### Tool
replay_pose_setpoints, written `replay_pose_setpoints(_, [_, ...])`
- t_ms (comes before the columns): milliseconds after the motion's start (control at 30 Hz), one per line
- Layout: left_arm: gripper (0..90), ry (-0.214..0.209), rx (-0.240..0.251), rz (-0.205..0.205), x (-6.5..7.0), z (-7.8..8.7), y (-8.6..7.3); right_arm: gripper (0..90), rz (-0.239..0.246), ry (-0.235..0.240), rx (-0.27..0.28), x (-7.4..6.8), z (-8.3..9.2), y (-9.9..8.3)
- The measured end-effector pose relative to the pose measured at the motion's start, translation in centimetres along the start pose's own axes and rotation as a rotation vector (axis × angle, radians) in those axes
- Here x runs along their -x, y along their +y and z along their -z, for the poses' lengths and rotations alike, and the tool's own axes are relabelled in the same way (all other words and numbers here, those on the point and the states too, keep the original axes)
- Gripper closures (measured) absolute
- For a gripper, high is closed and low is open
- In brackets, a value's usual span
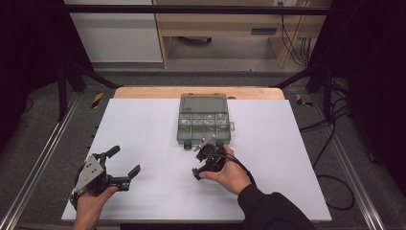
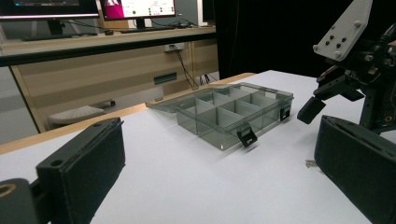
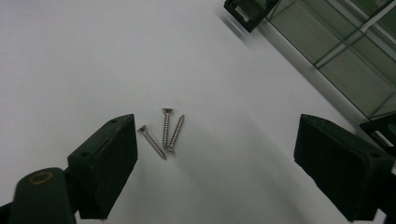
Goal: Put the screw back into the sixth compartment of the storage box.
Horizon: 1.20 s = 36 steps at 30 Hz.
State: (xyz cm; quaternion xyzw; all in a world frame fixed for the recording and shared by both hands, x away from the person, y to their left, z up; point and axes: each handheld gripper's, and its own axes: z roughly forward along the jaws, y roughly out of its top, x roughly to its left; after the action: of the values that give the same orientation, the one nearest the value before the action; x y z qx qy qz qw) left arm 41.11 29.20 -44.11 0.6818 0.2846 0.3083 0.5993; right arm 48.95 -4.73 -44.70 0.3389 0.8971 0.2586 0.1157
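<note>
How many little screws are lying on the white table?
3, lying close together between the open jaws of the right gripper: the left screw, the middle screw, and the right screw. More may be hidden elsewhere.

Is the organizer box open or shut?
Open. The box has its lid folded back flat on the table, the dividers are exposed from above, and both front latches hang unhooked.

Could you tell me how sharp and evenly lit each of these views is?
High view: white table top brightly lit, surroundings nearly black. Left gripper view: organizer box fairly sharp, near jaws soft, background monitors glaring. Right gripper view: three screws crisp with faint shadows; the box latch at top is smeared.
</note>
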Motion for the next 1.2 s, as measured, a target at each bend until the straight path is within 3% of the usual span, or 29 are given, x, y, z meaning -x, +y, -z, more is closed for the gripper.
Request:
replay_pose_setpoints(33, [1.7, 0.0, 0.0, 0.0, 0.0, 0.0, 0.0, 16.0, 0.0, 0.0, 0.0, 0.0, 0.0, 0.0])
replay_pose_setpoints(300, [1.8, -0.002, 0.0, 0.003, -0.1, 0.1, 0.0, 41.6, -0.001, 0.001, 0.011, -0.2, 0.2, 0.3])
replay_pose_setpoints(367, [1.9, -0.003, 0.002, 0.005, 0.0, 0.0, 0.0, 45.5, -0.034, -0.009, 0.008, -0.6, 0.1, 0.5])
replay_pose_setpoints(433, [1.9, -0.006, -0.003, 0.0, 0.0, 0.0, 0.0, 49.6, -0.015, -0.002, -0.001, -0.6, 0.0, 0.5])
replay_pose_setpoints(533, [1.9, -0.004, 0.003, 0.008, 0.0, 0.0, 0.0, 54.4, -0.062, -0.006, -0.005, -1.0, -0.2, 0.8])
replay_pose_setpoints(567, [1.9, -0.004, 0.001, 0.006, -0.1, 0.1, 0.0, 56.5, -0.066, -0.005, -0.01, -1.0, -0.2, 0.8])
replay_pose_setpoints(600, [1.9, -0.003, 0.003, 0.009, -0.1, 0.1, 0.0, 58.8, -0.04, -0.001, -0.02, -0.8, -0.2, 0.8])
replay_pose_setpoints(667, [1.9, -0.001, 0.003, 0.011, -0.1, 0.1, 0.0, 63.1, -0.075, 0.01, -0.018, -0.9, -0.4, 0.8])
replay_pose_setpoints(867, [1.9, -0.003, -0.003, 0.005, -0.1, 0.0, 0.0, 71.2, -0.069, 0.022, -0.075, -1.0, -0.5, 0.8])
replay_pose_setpoints(1200, [2.0, -0.001, 0.003, 0.012, -0.1, 0.1, 0.0, 76.8, -0.089, 0.03, -0.085, -1.3, -0.8, 0.9])
